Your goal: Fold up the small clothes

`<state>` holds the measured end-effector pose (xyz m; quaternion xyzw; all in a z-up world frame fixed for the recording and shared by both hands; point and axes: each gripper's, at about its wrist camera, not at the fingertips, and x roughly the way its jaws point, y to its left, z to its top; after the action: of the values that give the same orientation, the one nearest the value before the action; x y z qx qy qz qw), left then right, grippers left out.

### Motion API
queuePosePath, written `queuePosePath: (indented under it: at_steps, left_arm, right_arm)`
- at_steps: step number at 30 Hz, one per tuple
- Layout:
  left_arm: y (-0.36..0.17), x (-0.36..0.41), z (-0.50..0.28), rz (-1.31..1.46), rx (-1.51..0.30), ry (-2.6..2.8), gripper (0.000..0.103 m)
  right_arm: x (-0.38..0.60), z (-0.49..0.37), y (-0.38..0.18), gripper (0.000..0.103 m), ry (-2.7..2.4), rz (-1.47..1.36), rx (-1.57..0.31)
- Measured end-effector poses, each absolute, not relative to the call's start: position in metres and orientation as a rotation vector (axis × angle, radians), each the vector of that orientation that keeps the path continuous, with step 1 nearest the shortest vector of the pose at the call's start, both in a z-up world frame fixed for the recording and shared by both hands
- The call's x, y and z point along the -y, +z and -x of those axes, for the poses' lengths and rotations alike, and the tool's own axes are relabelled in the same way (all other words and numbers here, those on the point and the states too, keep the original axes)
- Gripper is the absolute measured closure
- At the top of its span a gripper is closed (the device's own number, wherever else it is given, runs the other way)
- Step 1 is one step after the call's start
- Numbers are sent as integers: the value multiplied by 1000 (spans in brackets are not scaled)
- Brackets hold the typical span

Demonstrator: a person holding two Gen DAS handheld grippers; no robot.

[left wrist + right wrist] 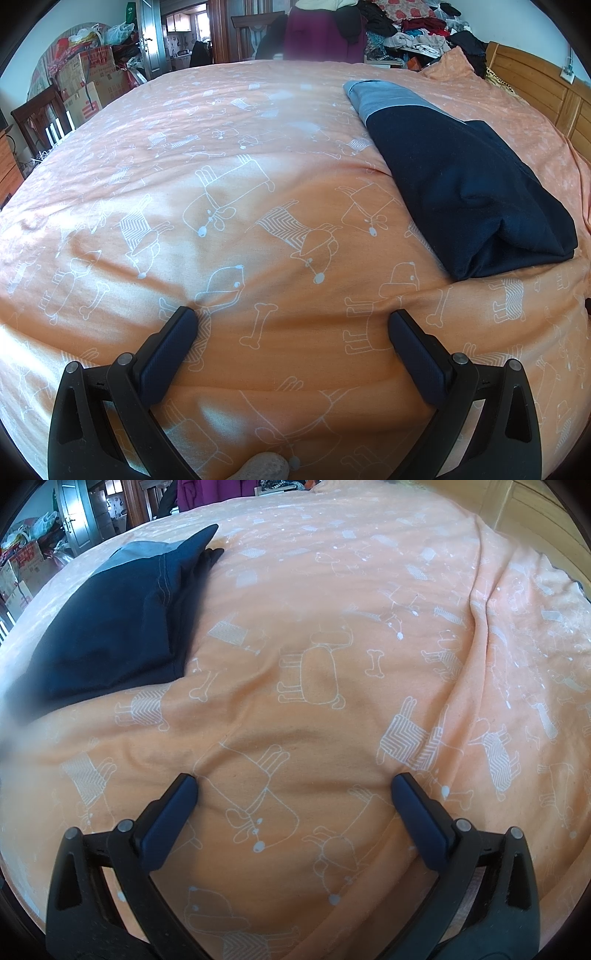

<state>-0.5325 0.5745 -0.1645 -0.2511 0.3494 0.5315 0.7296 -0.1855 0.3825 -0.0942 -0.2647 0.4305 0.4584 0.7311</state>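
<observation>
A folded dark navy garment [465,184] with a grey-blue band at its far end lies on the orange bedsheet [258,206], to the right in the left wrist view. The right wrist view shows the same garment [110,627] at the upper left. My left gripper [291,317] stands open low over the bare sheet, to the left of the garment and apart from it. My right gripper [294,784] is open too, over the sheet [332,701], with the garment up and to its left. Nothing lies between either pair of fingers.
A heap of loose clothes [406,29] is piled past the far edge of the bed. A wooden headboard [546,88] runs along the right. Cardboard boxes [88,85] and bags stand at the far left beside a door [151,37]. A sheet ridge [476,602] crosses the right side.
</observation>
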Motion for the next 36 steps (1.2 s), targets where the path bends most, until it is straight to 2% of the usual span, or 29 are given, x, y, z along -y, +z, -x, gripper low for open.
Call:
queuePosePath:
  at_steps: [36]
  left_arm:
    - [-166,-572,531,553,-775,1173,0]
  right_arm:
    - [-384,185,-95,0,1024,596,-946]
